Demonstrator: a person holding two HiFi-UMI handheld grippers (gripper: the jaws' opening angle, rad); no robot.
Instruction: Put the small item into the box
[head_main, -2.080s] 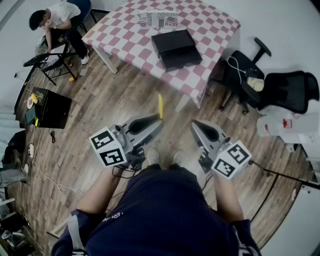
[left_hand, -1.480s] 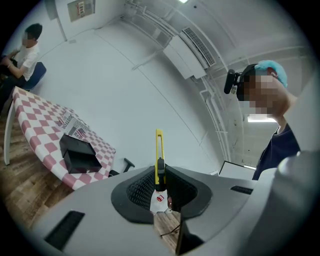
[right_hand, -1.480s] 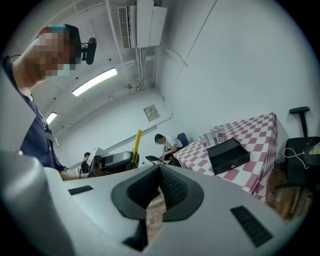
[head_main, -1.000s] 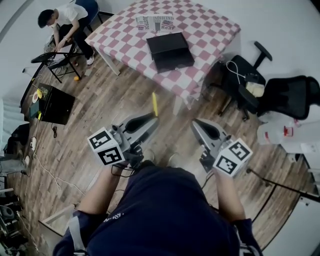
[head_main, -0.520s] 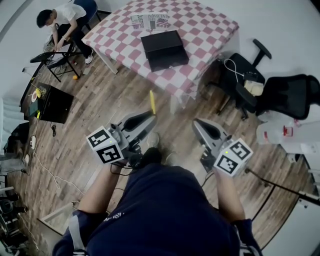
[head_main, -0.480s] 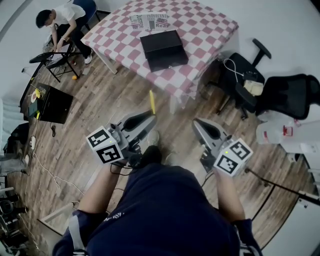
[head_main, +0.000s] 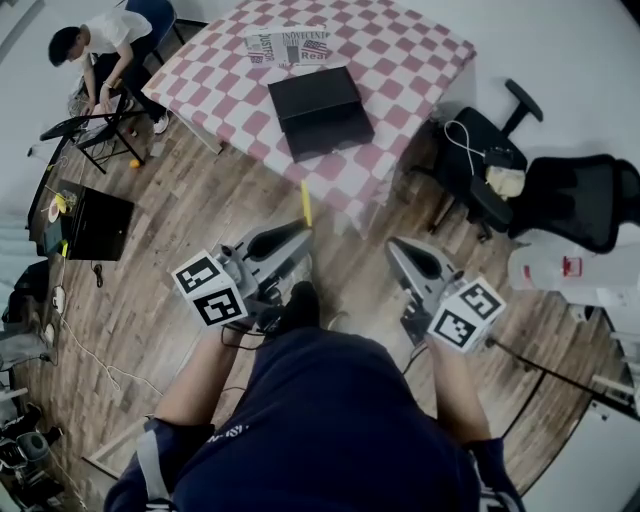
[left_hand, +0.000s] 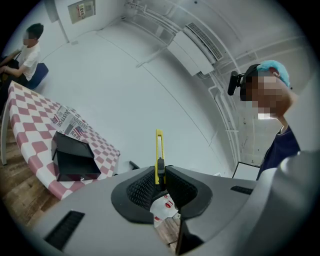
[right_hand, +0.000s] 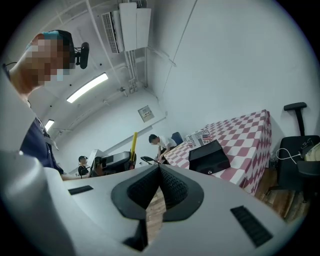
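Note:
My left gripper (head_main: 305, 232) (left_hand: 160, 176) is shut on a thin yellow utility knife (head_main: 306, 203) (left_hand: 159, 152), which sticks up past the jaw tips. The knife (right_hand: 133, 141) also shows in the right gripper view. A black box (head_main: 318, 109) (left_hand: 70, 159) (right_hand: 209, 156) rests on the red-and-white checked table (head_main: 400, 60) (left_hand: 25, 125) (right_hand: 250, 130) ahead, its lid open. My right gripper (head_main: 393, 248) (right_hand: 159, 167) is shut with nothing between its jaws. Both grippers hover over the wooden floor, short of the table.
A newspaper (head_main: 288, 46) lies on the table behind the box. Black office chairs (head_main: 560, 190) stand at the right. A seated person (head_main: 95, 50) and a black case (head_main: 95, 222) are at the left, with cables on the floor.
The table and box have drawn closer and shifted left in the head view. The grippers keep their poses, the left one still gripping the knife.

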